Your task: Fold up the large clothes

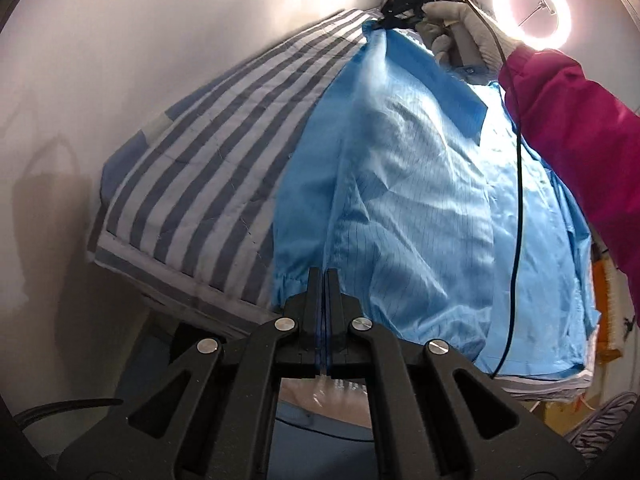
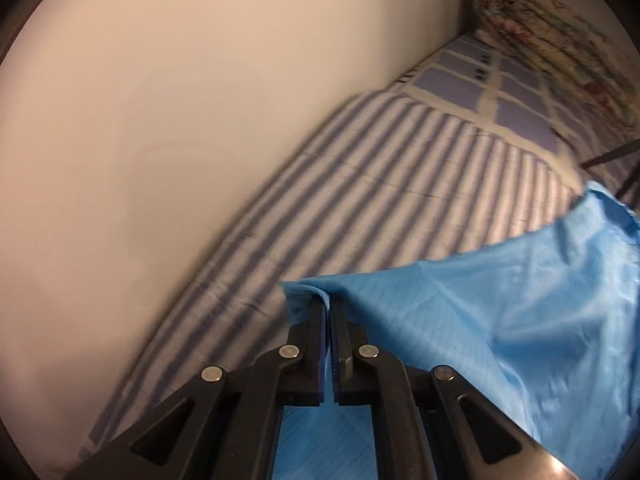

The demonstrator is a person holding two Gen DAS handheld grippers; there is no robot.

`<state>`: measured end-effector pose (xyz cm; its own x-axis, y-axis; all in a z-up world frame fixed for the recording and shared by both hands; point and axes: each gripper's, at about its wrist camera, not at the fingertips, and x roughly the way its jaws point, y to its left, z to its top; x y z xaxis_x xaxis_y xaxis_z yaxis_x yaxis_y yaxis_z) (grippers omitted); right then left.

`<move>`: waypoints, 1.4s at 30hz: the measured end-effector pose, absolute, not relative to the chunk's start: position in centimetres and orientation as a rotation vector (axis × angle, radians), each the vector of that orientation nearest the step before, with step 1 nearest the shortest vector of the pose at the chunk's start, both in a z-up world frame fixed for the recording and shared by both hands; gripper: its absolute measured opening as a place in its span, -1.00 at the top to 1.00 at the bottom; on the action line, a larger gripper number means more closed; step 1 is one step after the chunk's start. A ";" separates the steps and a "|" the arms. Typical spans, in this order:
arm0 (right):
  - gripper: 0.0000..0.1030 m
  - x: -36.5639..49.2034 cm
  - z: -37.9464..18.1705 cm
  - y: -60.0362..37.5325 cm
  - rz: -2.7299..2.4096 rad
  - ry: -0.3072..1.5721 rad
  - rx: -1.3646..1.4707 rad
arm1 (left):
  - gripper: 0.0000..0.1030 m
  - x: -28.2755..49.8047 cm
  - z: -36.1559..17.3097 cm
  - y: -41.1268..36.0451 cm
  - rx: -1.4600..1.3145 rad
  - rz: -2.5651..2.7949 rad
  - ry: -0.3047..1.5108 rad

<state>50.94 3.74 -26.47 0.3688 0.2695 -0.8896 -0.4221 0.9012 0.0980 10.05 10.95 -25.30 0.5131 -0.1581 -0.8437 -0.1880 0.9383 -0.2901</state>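
1. Blue garment (image 1: 404, 184): thin light-blue fabric with a fine grid weave, looks like a work coat or smock. It lies spread on the striped quilt (image 1: 208, 152) of a bed, against the wall (image 1: 120, 60)
2. Left gripper (image 1: 325, 280): jaws together, clamped on the garment's near edge, right beside a gathered, cuff-like bit just left of the tips. Fabric fans out ahead of the claw
3. Right gripper (image 2: 329, 304): jaws together, pinching a corner of the same garment, with a bunched fold right at the tips. The rest of the cloth trails off to the claw's right and under it. Left view shows it at the far end, held by a gloved hand (image 1: 452, 32) with a magenta sleeve (image 1: 576, 128)
4. Long axis: runs roughly from left claw to right claw, along the bed's length. Which end is collar I can't tell; a darker blue flap (image 1: 452, 96) sits nearer the right claw
5. Step in hand, my read: both ends gripped, ready to lift one side and fold it over
6. To do it well: keep the edge between the claws taut, move both together so the crease comes out straight, lay the edge down parallel to the opposite side
7. Risks: slippery cloth could slide out of the pinch; the black cable (image 1: 516, 216) draped across the garment could get folded in. Right view is blurred
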 end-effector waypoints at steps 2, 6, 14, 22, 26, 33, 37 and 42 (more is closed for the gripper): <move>0.75 50.2 -26.8 4.3 0.529 1.098 -0.138 | 1.00 10.1 -25.1 10.8 -0.356 0.025 1.037; -0.17 48.3 -25.5 2.3 0.555 1.041 -0.138 | 1.00 10.0 -25.1 11.1 -0.338 0.053 1.043; 0.01 45.0 -25.6 -8.4 0.423 1.065 -0.099 | 1.00 9.5 -25.0 12.0 -0.343 0.065 1.041; 0.04 35.8 -27.7 -8.1 0.540 1.102 -0.205 | 1.00 7.9 -25.5 11.5 -0.297 0.075 1.065; 0.08 33.6 -30.2 -7.5 0.531 1.151 -0.280 | 1.00 7.2 -25.7 12.0 -0.304 0.094 1.079; 0.08 29.1 -28.0 -10.3 0.525 1.114 -0.192 | 0.73 6.4 -22.4 13.8 -0.378 0.057 0.992; -0.04 24.6 -26.2 -10.7 0.584 1.023 -0.181 | 0.21 9.0 -22.2 14.1 -0.434 -0.025 0.989; -0.17 20.1 -26.0 -9.8 0.659 0.952 -0.135 | 0.12 12.9 -24.3 14.0 -0.413 -0.032 1.037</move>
